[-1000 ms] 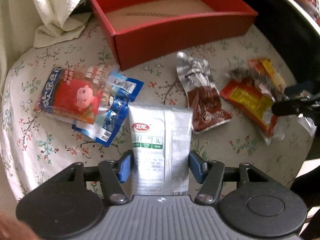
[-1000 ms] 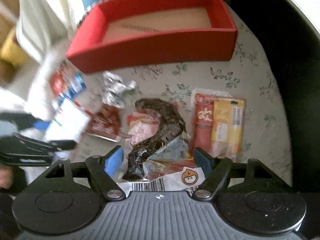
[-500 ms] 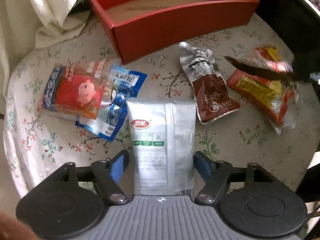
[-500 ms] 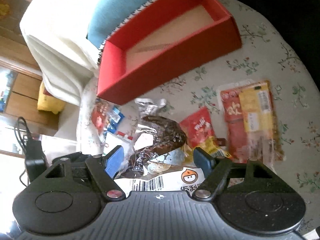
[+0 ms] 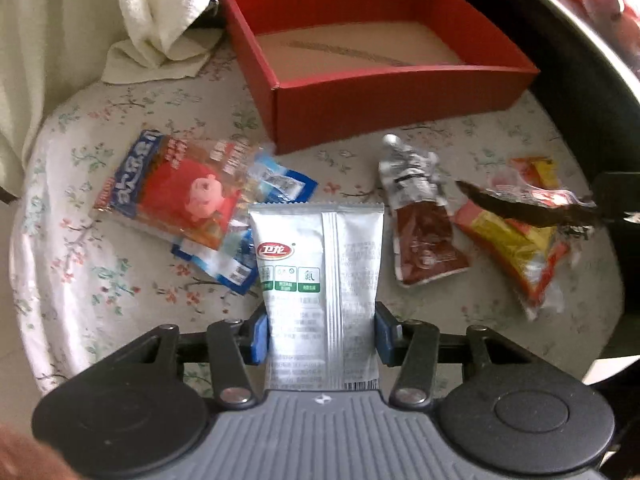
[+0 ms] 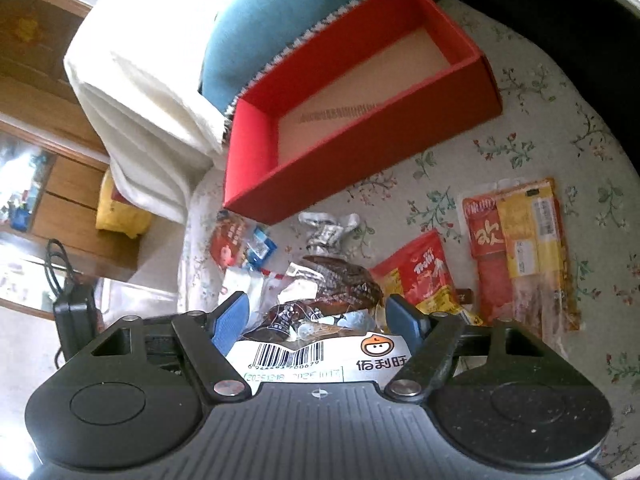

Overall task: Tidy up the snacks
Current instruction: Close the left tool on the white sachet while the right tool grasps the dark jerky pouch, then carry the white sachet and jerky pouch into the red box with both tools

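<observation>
My left gripper [image 5: 318, 330] is shut on a silver snack packet [image 5: 318, 264] and holds it above the floral table. My right gripper [image 6: 318, 316] is shut on a clear packet with dark brown meat [image 6: 336, 292] and holds it off the table; that packet also shows at the right of the left wrist view [image 5: 524, 208]. The empty red box [image 5: 372, 92] stands at the back of the table, and also shows in the right wrist view [image 6: 360, 128]. Loose on the table lie a red and blue packet [image 5: 176, 192], a silver-brown pouch [image 5: 420, 224] and red-yellow packets [image 6: 520, 248].
A white cloth [image 5: 160, 20] hangs at the back left by the box. A teal cushion [image 6: 280, 12] sits behind the box. The round table edge [image 5: 28, 280] drops off at the left. A dark chair or frame [image 5: 580, 60] is at the right.
Both grippers have risen with their packets. The right gripper has tilted and moved away from the table, and the box has come more fully into the left view.
</observation>
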Motion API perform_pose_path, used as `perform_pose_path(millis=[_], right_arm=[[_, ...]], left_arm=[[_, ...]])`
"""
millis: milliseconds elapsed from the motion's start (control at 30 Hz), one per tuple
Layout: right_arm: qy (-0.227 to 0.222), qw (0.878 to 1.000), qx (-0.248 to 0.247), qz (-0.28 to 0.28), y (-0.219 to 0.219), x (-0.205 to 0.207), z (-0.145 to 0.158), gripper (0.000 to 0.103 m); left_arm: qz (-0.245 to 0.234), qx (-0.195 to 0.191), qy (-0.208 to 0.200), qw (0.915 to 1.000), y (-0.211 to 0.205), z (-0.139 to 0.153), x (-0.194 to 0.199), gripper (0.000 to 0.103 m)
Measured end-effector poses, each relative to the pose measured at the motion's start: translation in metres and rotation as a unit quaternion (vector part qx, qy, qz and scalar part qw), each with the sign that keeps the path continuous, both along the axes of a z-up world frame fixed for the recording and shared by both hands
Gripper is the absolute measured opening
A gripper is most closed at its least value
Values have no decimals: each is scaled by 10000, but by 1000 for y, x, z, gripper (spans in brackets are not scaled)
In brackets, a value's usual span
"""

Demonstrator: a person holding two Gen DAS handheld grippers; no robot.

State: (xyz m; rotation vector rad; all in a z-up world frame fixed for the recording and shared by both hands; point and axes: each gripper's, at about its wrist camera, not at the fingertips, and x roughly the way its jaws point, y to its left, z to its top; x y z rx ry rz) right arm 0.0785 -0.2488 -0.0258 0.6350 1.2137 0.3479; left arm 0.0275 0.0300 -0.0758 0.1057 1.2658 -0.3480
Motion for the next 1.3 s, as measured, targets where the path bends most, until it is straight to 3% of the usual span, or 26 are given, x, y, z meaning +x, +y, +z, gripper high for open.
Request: perform_pose_path(millis=[300, 367, 433, 500, 567, 600, 667, 1000, 1033, 1133, 1233, 1300], right_arm=[[-127, 9995, 303, -37, -1, 1, 5, 80], [-143, 9980, 613, -92, -2, 3, 5, 49], [-51, 9955, 930, -152, -4, 7, 3, 49], [-107, 9995, 248, -185, 1, 8, 6, 53], [-185, 9980, -602, 56, 15, 8, 8, 64], [-167, 9977, -633, 154, 20, 7, 7, 65], [-59, 9961, -760, 451, 37, 1, 2, 82], [645, 9800, -1752, 695, 114, -32, -50, 85], [630, 9774, -1893, 695, 119, -31, -53, 85], [418, 9765, -2032, 584, 131, -23, -59, 98], [-149, 9595, -2737, 652, 141, -18, -63, 98], [-177, 9595, -2734, 653, 139, -19, -63, 96]], left_arm=[[248, -498, -118, 9984, 14, 19, 12, 39], [270, -563, -129, 9980, 12, 22, 16, 39], [268, -575, -156, 9979, 10, 24, 18, 39], [251, -598, -158, 9978, 6, 25, 19, 39], [196, -599, -146, 9979, 3, 25, 17, 39], [161, -590, -132, 9980, 2, 24, 16, 39], [141, -555, -92, 9983, 2, 21, 15, 39], [463, -839, -209, 9952, 36, 37, 12, 39], [473, -892, -226, 9946, 38, 39, 11, 39], [455, -999, -261, 9936, 41, 44, 8, 39], [430, -1053, -281, 9931, 42, 46, 6, 39], [407, -1075, -283, 9930, 43, 47, 5, 40]])
